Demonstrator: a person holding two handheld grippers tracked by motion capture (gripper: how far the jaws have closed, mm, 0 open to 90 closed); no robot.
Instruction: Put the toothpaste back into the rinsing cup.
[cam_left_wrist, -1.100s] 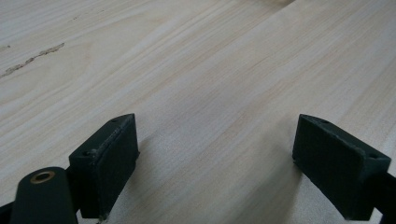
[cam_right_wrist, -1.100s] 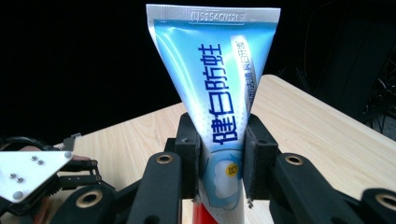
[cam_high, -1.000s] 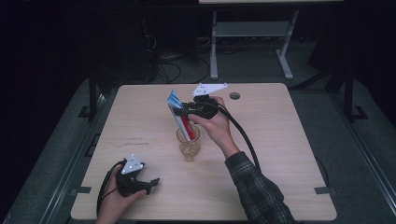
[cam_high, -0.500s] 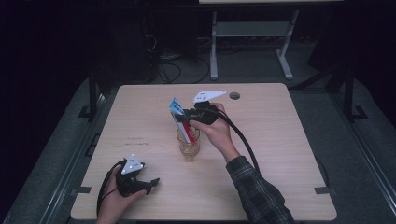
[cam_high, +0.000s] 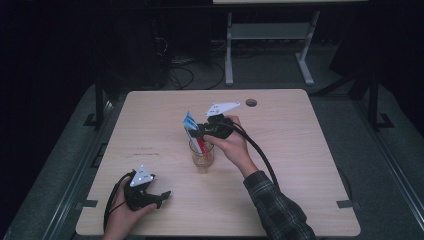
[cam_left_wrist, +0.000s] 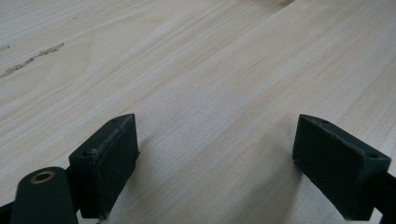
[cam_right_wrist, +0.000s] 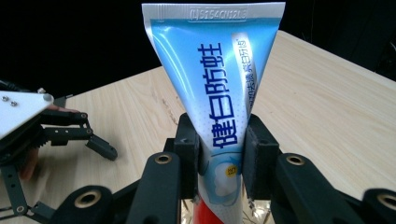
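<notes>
Right gripper (cam_high: 201, 131): clamped on the toothpaste tube (cam_high: 192, 129), one pad on each flat side, gripping the tube below its wide crimped end.
Right gripper, own view (cam_right_wrist: 219, 154): the jaws stand narrow, both pads pressed against the tube (cam_right_wrist: 217, 93); blue and white print above the pads, a red band below them.
Tube position: upright, slightly tilted, crimped end uppermost; its lower end is inside the glass (cam_high: 202, 156).
Tube bottom: contact with the base of the glass cannot be told.
Glass: clear, upright, standing on the tabletop (cam_high: 300, 150) near its middle, just beside the right hand (cam_high: 231, 145).
Right hand: wrapped around the gripper body from the near side; plaid sleeve (cam_high: 275, 210) runs to the bottom edge of the high view; a black cable (cam_high: 260, 152) trails along the forearm.
Left gripper (cam_high: 162, 195): resting low over the near left part of the tabletop, held in the left hand (cam_high: 122, 215), well apart from the glass.
Left gripper, own view (cam_left_wrist: 215, 163): jaws wide apart, bare wood (cam_left_wrist: 210, 93) between the pads.
Left gripper, from the right gripper view (cam_right_wrist: 100, 144): seen farther off at the left, jaws parted.
Tabletop: pale wood grain, with a round hole (cam_high: 251, 102) near the far edge.
</notes>
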